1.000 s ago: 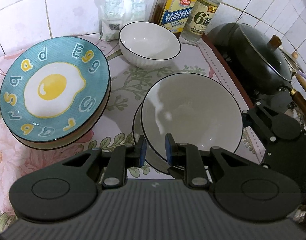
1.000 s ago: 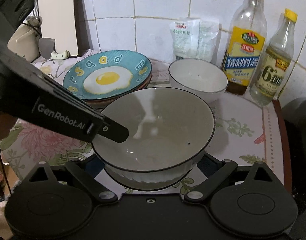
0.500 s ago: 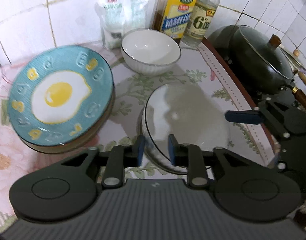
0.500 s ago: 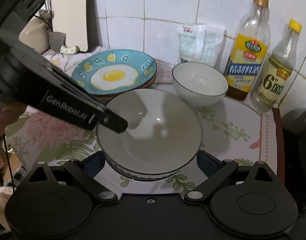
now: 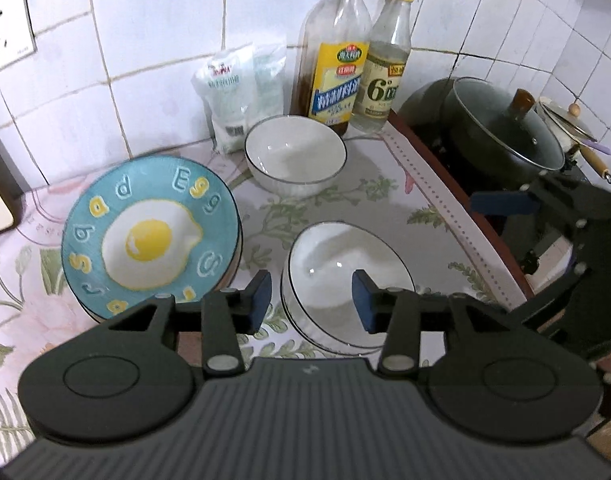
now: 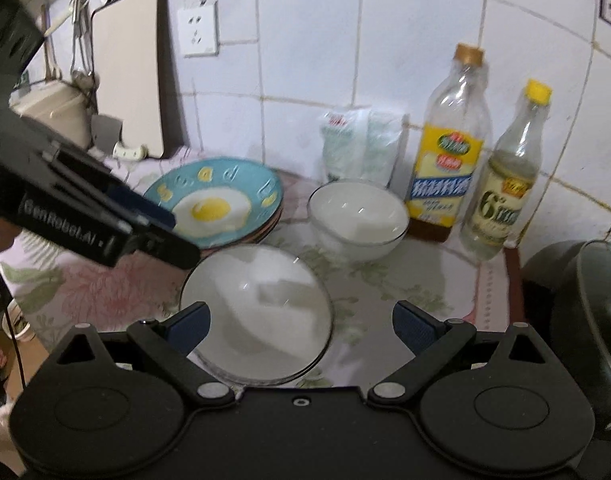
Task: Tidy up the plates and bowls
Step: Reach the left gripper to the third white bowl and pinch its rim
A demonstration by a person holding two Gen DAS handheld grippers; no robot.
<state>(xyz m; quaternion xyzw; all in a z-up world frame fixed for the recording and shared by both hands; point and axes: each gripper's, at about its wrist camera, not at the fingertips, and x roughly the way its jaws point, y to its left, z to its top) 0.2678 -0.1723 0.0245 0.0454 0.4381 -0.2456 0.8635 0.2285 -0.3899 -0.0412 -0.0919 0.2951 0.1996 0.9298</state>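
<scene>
Two white bowls with a dark rim (image 5: 345, 276) (image 6: 257, 312) sit nested on the flowered cloth. My left gripper (image 5: 311, 300) hangs above their near-left rim, its jaws opening, the pads touching nothing. My right gripper (image 6: 301, 326) stands wide open above and in front of the same bowls, holding nothing; one of its fingers (image 5: 501, 202) shows at the right of the left wrist view. A third white bowl (image 5: 295, 156) (image 6: 357, 220) stands alone near the wall. A blue fried-egg plate (image 5: 149, 236) (image 6: 213, 208) tops a stack of plates to the left.
Against the tiled wall stand an oil bottle (image 5: 337, 60), a vinegar bottle (image 5: 385, 72) and a white bag (image 5: 241, 92). A dark wok with a glass lid (image 5: 501, 132) sits on the stove beyond the table's right edge. A cutting board (image 6: 133, 76) leans at the far left.
The upper bowl went down into the lower one. The left jaws came off its rim and opened. Both grippers rose and drew back from the bowls.
</scene>
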